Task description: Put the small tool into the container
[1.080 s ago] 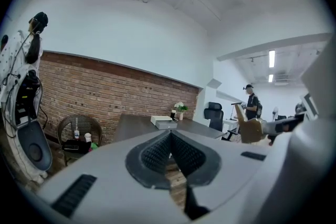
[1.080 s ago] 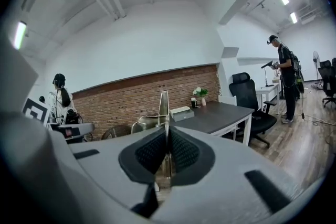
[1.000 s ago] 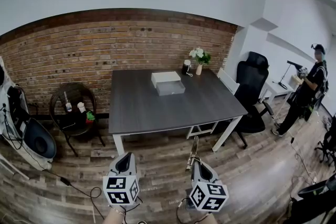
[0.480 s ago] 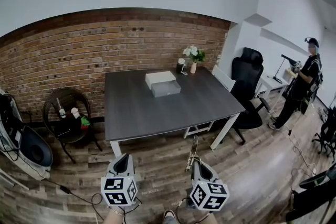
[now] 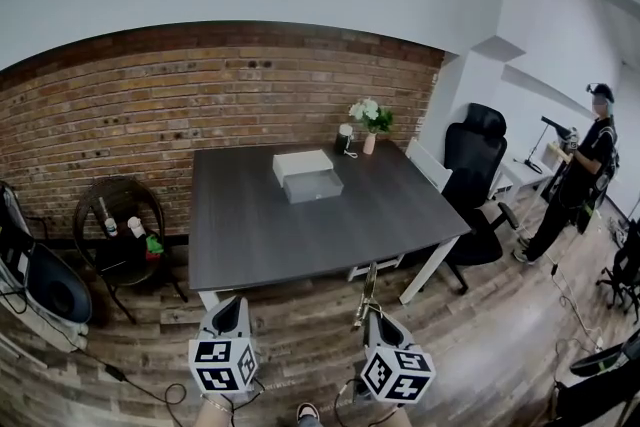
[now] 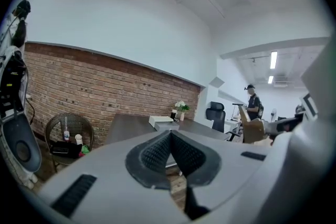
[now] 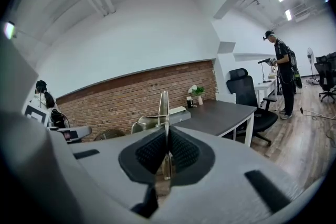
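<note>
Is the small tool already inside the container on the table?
No, the small tool is clamped in the right gripper, well short of the table where the container sits.

On the dark counter (image 5: 320, 240) sit a white box (image 5: 302, 164) touching a grey container (image 5: 314, 186), with a flower vase (image 5: 369, 122) and jar (image 5: 345, 138) at the far corner.

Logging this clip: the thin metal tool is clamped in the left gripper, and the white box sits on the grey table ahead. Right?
Not quite: the thin metal tool is clamped in the right gripper, as the right gripper view shows; the left gripper is shut, empty. The white box does sit on the grey table.
</note>
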The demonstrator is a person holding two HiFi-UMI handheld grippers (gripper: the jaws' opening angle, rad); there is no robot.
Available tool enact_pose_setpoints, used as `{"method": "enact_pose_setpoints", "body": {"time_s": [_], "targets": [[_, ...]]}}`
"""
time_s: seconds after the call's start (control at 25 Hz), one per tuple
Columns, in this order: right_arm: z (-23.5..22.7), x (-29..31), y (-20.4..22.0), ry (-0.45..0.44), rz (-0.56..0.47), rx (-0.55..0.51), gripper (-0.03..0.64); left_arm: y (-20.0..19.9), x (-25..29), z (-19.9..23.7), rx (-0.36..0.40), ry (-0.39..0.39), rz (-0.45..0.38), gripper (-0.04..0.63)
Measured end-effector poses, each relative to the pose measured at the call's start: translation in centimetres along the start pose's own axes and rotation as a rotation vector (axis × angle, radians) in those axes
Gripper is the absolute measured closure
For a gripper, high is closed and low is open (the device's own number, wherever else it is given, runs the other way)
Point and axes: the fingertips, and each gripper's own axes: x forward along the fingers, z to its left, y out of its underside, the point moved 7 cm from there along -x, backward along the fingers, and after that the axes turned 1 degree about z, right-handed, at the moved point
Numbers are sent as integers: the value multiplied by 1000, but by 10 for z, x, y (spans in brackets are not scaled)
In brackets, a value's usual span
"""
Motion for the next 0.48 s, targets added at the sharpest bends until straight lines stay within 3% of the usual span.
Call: {"method": "enact_pose_setpoints", "body": {"time_s": [0.48], "targets": [[-50,94,-51,-84,11,-13,612,-29,89,-23,20,-62,-6,600]]}}
